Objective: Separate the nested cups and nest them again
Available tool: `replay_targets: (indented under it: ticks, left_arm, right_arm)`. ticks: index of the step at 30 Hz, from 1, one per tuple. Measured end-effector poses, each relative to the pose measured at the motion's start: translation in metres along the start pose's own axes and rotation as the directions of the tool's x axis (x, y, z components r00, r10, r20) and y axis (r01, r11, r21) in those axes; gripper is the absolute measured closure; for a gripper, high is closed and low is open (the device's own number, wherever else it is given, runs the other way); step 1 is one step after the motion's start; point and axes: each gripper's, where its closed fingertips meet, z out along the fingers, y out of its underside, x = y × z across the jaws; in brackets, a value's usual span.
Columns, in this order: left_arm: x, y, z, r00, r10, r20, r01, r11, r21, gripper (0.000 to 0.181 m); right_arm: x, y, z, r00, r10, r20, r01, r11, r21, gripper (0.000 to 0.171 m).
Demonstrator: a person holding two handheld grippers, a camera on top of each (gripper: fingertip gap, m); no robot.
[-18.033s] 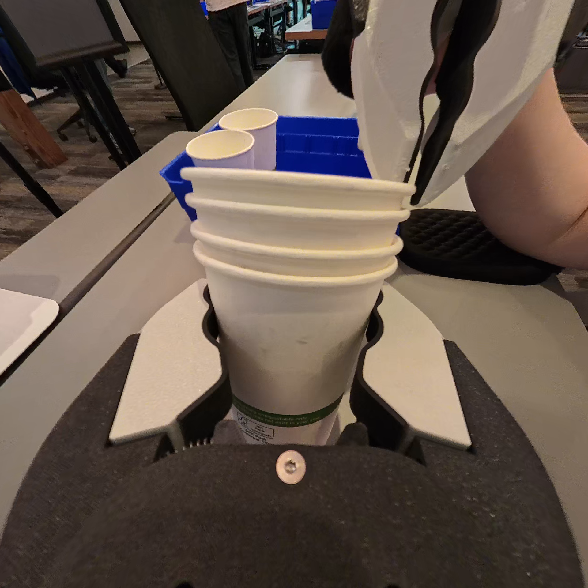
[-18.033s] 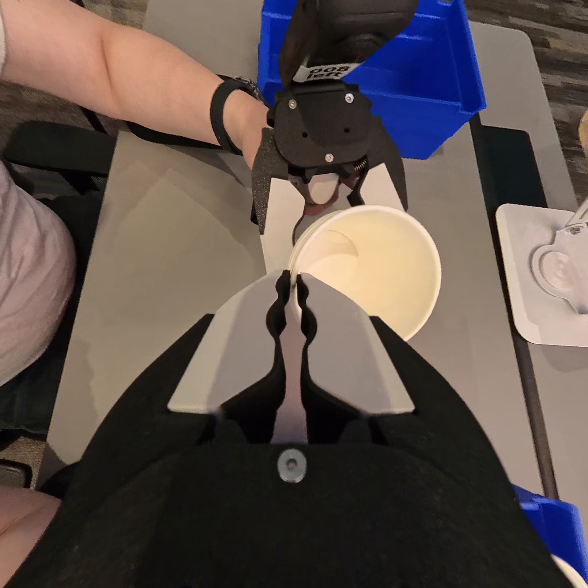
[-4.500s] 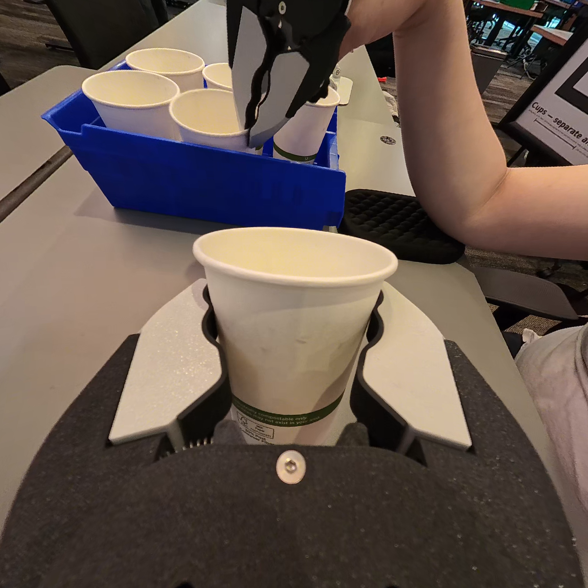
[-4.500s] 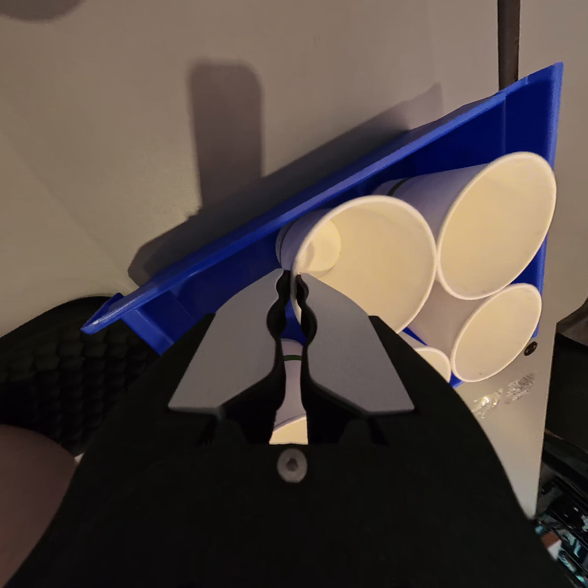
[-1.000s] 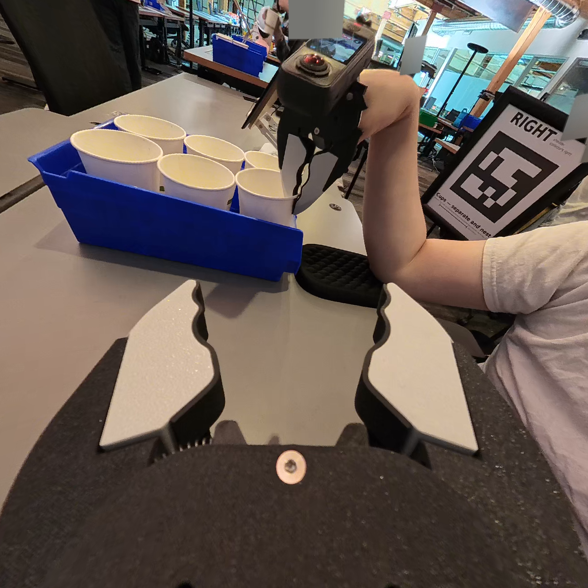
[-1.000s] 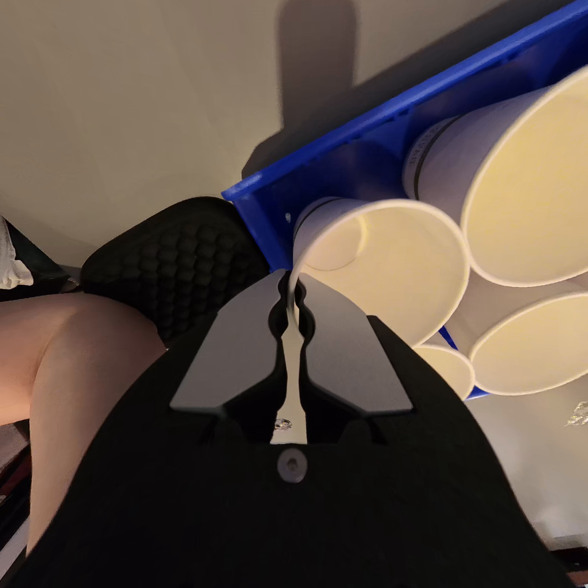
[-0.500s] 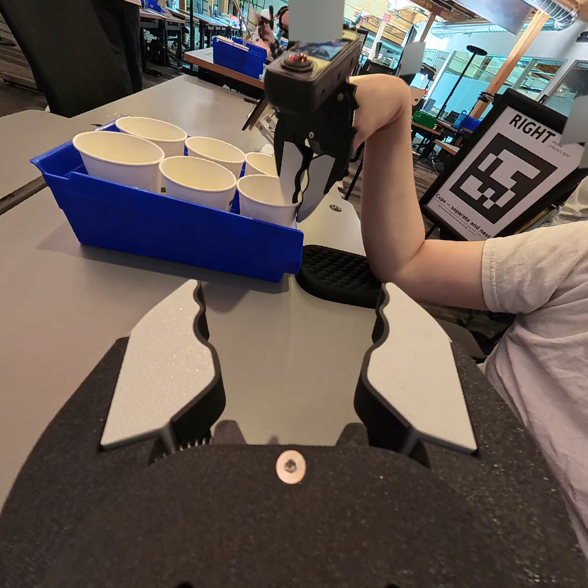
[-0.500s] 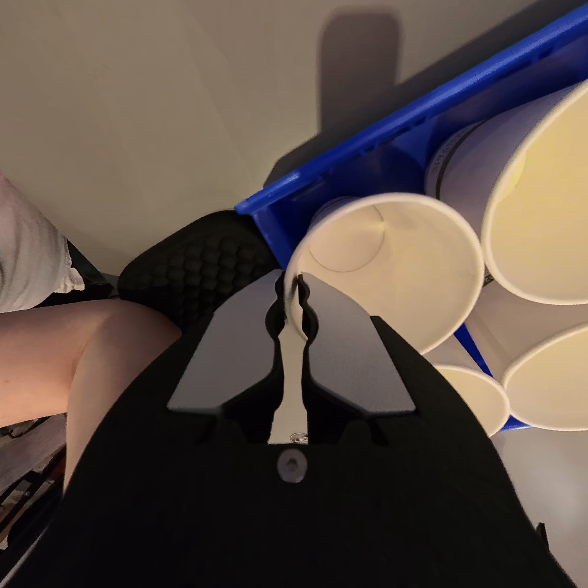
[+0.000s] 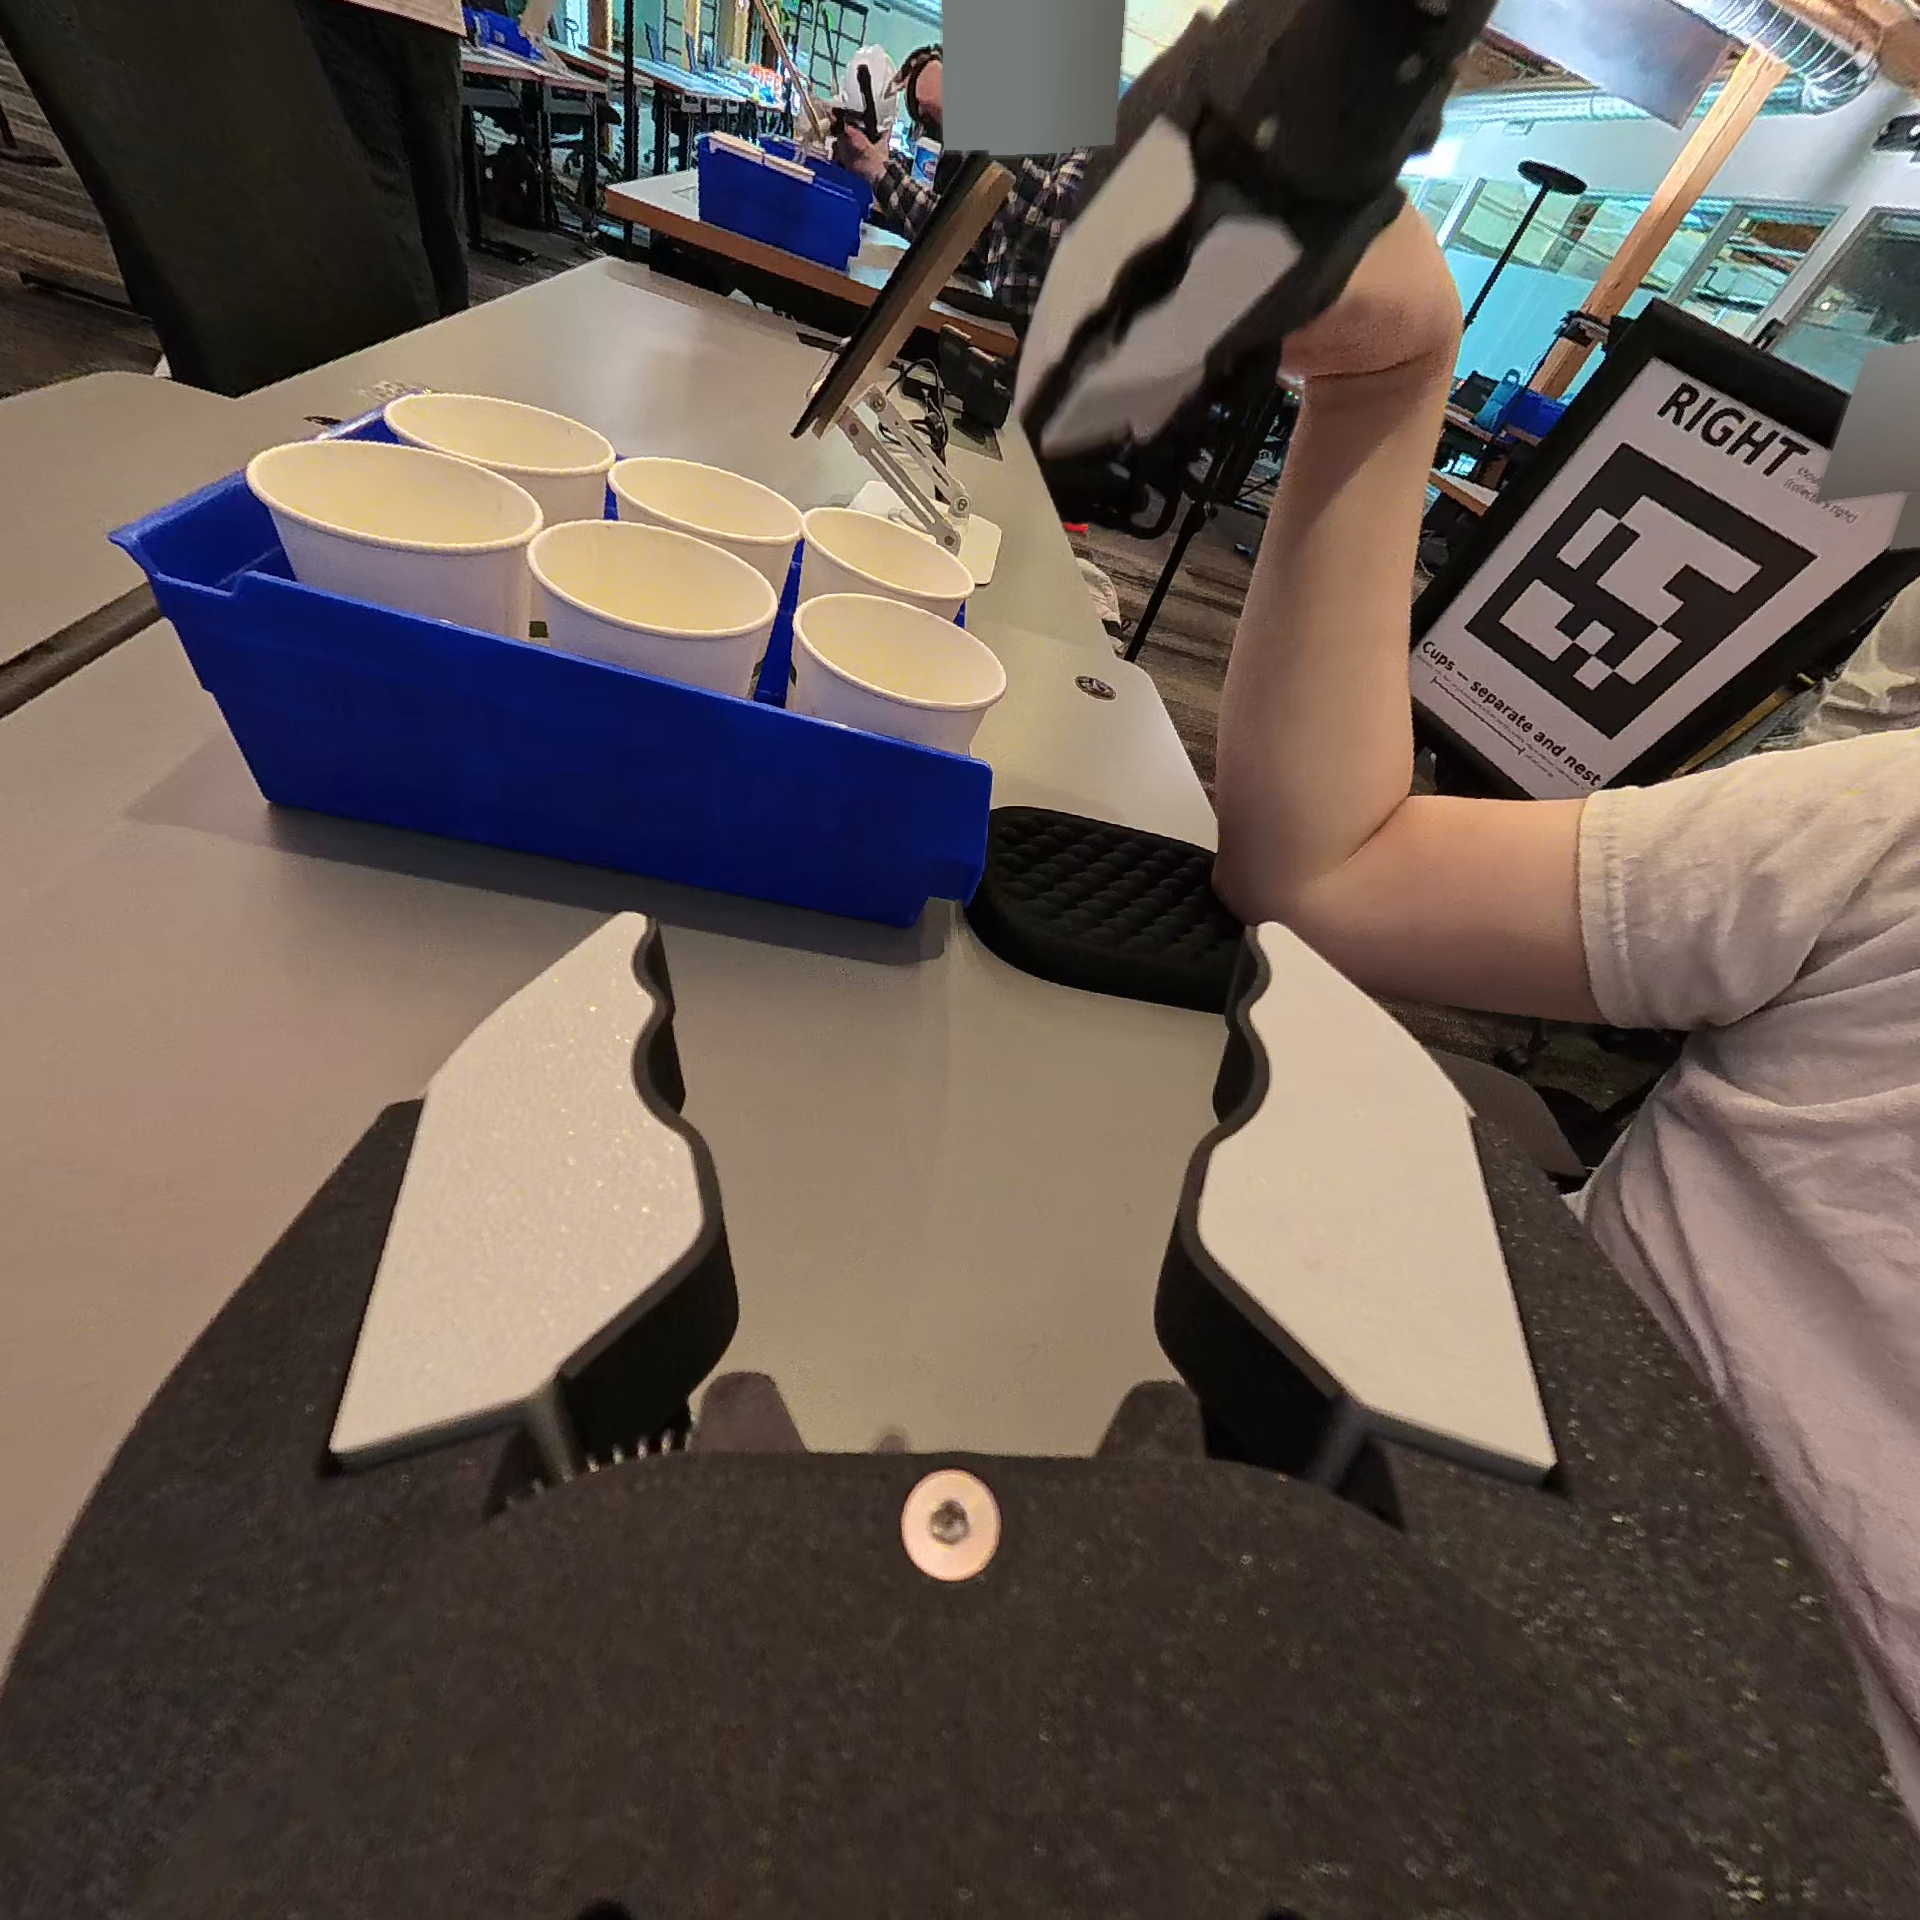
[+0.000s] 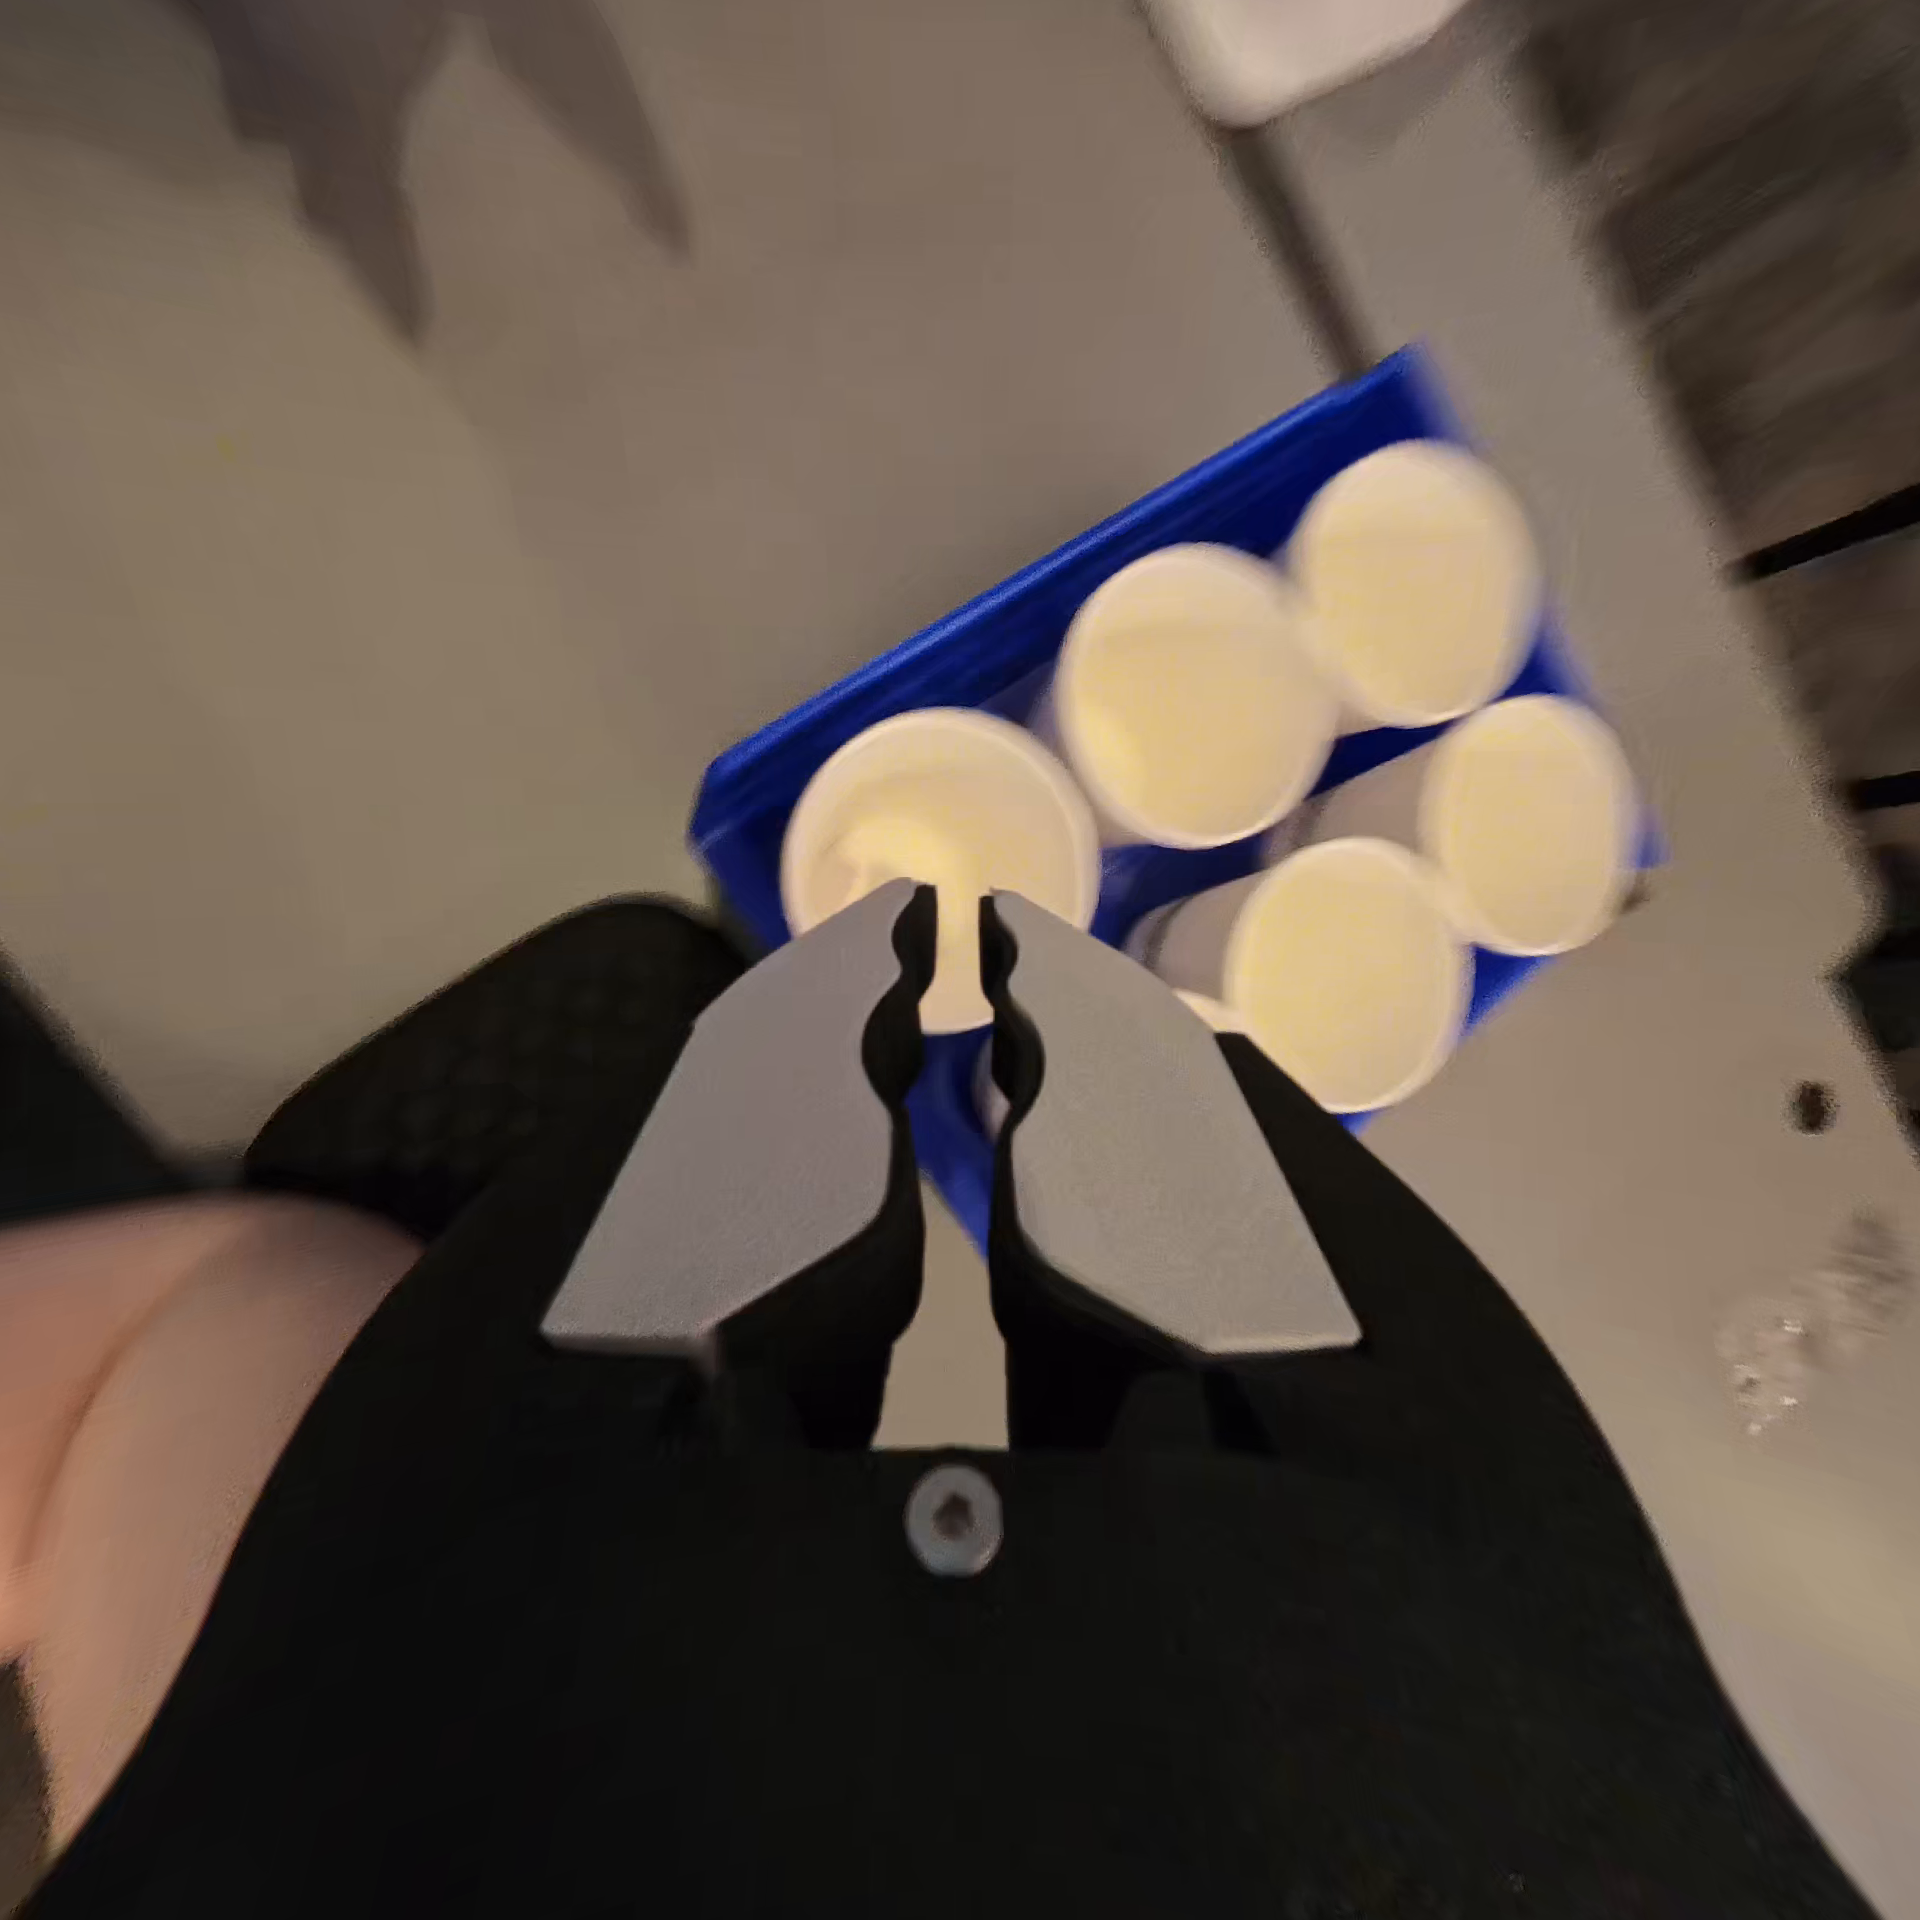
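6 cups [image 9: 894, 665] sit upright in the bin [image 9: 582, 748]. Both grippers empty: L gripper [image 9: 951, 1049] wide apart near bin, R gripper [image 10: 954, 914] barely parted above it. Paper cups look light, crushable; pinch at rim, gently.

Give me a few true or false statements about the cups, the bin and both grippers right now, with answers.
1. Six cups stand in the blue bin. True.
2. The left gripper holds a cup. False: it is open and holds nothing.
3. The right gripper is up above the bin. True.
4. The cups are stacked in one pile. False: each stands apart.
5. The bin sits on the floor. False: it sits on the grey table.
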Motion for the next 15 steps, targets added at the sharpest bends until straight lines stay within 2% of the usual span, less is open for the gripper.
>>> replay_targets:
  ticks: [3,5,7,9,11,12,14,15]
  left_arm:
    - [0.001,0.002,0.002,1.000,-0.003,-0.005,0.003,1.000,-0.010,0.080]
    - [0.002,0.004,0.004,1.000,-0.001,-0.007,0.001,1.000,-0.017,0.080]
    - [0.002,0.005,0.005,1.000,0.001,-0.008,-0.001,1.000,-0.023,0.080]
    - [0.003,0.006,0.007,1.000,0.003,-0.008,-0.003,1.000,-0.028,0.080]
    - [0.003,0.007,0.008,1.000,0.001,-0.010,-0.001,1.000,-0.031,0.080]
    - [0.003,0.008,0.008,1.000,0.000,-0.011,0.000,0.999,-0.034,0.080]
    - [0.003,0.009,0.009,1.000,0.001,-0.010,-0.002,0.999,-0.040,0.080]
    - [0.003,0.010,0.010,1.000,0.001,-0.009,-0.002,0.999,-0.044,0.080]
  right_arm:
    - [0.048,-0.027,-0.047,0.969,0.177,-0.175,-0.112,0.938,0.329,0.156]
    - [0.077,-0.039,-0.083,0.927,0.302,-0.221,-0.125,0.807,0.577,0.154]
    - [0.088,-0.042,-0.107,0.923,0.346,-0.172,-0.106,0.655,0.748,0.155]
    - [0.098,-0.029,-0.107,0.918,0.372,-0.133,-0.137,0.615,0.777,0.152]
    - [0.114,-0.008,-0.096,0.889,0.428,-0.162,-0.178,0.650,0.739,0.140]
    - [0.118,-0.002,-0.090,0.889,0.426,-0.169,-0.178,0.661,0.729,0.144]
    - [0.120,0.006,-0.079,0.904,0.412,-0.115,-0.208,0.658,0.723,0.165]
    - [0.121,0.010,-0.075,0.905,0.421,-0.063,-0.248,0.642,0.725,0.166]
